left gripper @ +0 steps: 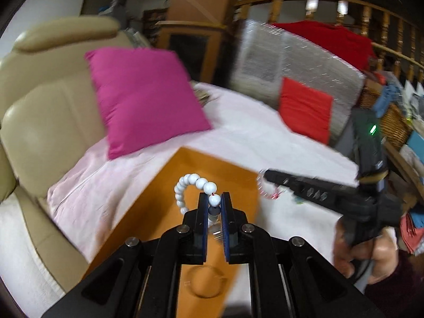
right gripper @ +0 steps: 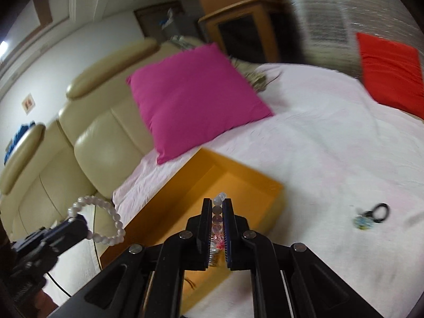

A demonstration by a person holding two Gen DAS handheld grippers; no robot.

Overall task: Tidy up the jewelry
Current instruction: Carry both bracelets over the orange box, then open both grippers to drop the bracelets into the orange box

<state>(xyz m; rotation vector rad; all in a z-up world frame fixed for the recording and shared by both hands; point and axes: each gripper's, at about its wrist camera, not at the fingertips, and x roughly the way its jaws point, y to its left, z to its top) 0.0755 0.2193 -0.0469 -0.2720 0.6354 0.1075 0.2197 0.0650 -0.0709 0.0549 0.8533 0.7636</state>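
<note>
I see soft indoor light, motion blur smearing the pink cushion [left gripper: 143, 98] and everything behind it, fisheye bending, dark corners

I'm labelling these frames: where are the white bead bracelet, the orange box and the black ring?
white bead bracelet [left gripper: 185, 185], left wrist view, top of its bead arc.
orange box [right gripper: 233, 182], right wrist view, inner floor.
black ring [right gripper: 380, 212], right wrist view, its band.

Left gripper [left gripper: 214, 201] at lower centre pinching a white bead bracelet [left gripper: 194, 188] over an orange box [left gripper: 164, 206], right gripper [left gripper: 267, 176] at right clamping a clear pink bracelet [left gripper: 265, 188], pink cushion [left gripper: 145, 98] upper left.
</note>
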